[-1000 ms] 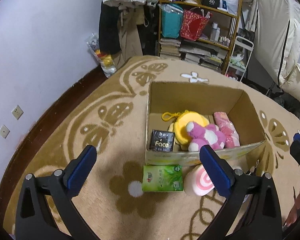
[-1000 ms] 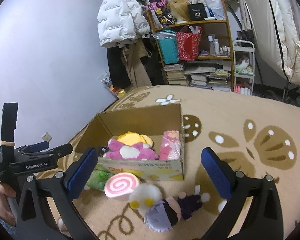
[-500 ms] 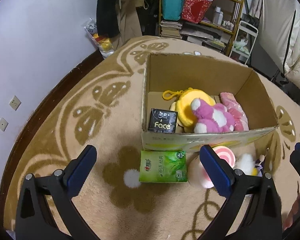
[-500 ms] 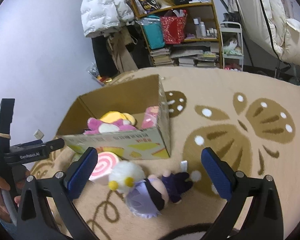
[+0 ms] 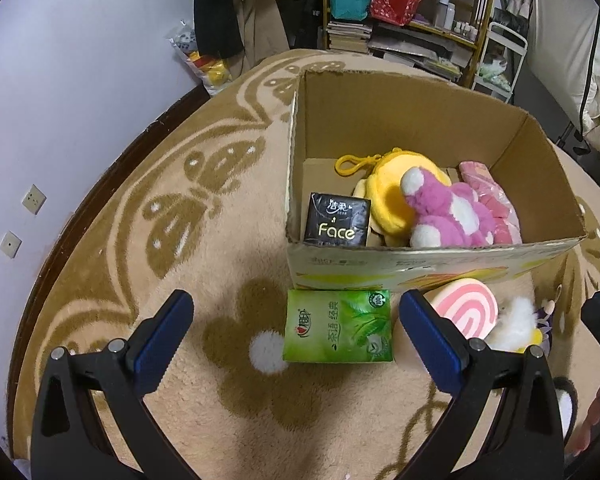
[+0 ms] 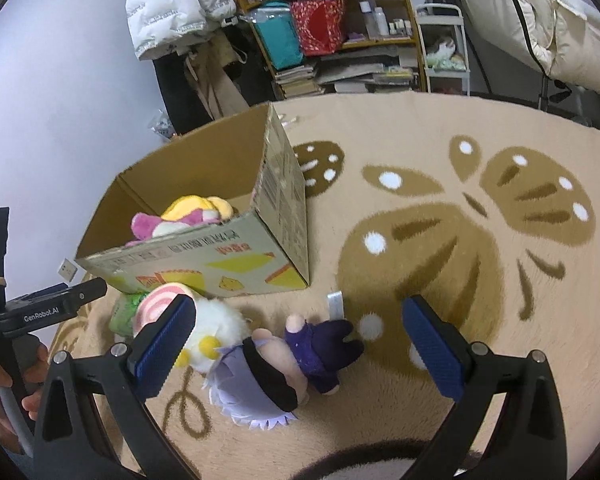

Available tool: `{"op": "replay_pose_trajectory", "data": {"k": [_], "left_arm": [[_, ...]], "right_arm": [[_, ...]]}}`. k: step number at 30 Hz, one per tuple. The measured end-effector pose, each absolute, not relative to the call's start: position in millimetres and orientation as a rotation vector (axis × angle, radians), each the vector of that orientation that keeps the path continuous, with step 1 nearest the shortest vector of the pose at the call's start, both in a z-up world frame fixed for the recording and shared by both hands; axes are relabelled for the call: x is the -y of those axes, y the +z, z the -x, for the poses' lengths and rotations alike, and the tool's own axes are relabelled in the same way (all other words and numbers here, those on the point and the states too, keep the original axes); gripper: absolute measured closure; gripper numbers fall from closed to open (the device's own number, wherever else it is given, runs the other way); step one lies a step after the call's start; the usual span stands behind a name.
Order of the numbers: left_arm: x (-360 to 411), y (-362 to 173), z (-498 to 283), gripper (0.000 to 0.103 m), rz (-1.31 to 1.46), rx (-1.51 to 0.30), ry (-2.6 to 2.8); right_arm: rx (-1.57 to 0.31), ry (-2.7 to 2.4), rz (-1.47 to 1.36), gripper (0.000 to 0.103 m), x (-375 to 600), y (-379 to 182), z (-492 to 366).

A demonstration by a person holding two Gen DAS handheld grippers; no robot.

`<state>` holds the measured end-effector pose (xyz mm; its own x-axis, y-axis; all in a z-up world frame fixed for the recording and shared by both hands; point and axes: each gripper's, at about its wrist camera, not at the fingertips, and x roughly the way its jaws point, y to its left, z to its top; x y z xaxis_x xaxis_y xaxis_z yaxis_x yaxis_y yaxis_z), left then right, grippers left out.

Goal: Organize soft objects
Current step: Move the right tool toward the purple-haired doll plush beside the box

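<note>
- Two tools hang over a tan rug [image 5: 204, 248] with brown butterfly and flower patterns; both have their blue-padded jaws spread wide and nothing between them.
- Left tool [image 5: 296, 334] hovers low above a green tissue pack [image 5: 338, 326], which lies flat on the rug just in front of a cardboard box [image 5: 428, 268].
- Right tool [image 6: 300, 340] hovers above a plush doll [image 6: 284, 368] with pale lilac hair and dark purple clothes, lying on the rug near the box's front corner.
- A pink-swirl roll cushion [image 5: 466, 308] leans against the box front, between the tissue pack and a white fluffy toy [image 6: 216, 332], which touches the doll's head.
- Inside the box sit a black tissue pack [image 5: 336, 222] marked "Face", a yellow plush [image 5: 392, 184] with a clip, a pink-and-white plush [image 5: 448, 216] and a pink packet [image 5: 488, 196].
- In the right wrist view, a hand [image 6: 4, 384] grips the left tool's handle.
</note>
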<state>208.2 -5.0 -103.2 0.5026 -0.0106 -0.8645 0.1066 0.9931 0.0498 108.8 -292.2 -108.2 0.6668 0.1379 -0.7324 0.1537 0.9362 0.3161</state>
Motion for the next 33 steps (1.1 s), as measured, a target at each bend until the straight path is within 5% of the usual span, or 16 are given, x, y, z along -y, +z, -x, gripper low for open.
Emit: {"op": "replay_pose_trajectory", "data": {"k": [27,33], "left_arm": [[24,-150,-221,0.001,-0.158,-1.175,-0.072],[19,-156,-225,0.001,-0.116,-1.197,-0.084]], "right_arm": [[-0.957,-0.031,-0.612,0.0,315,-162,-124],[-0.989,0.005,-0.589,0.015,307,-165,-131]]}}
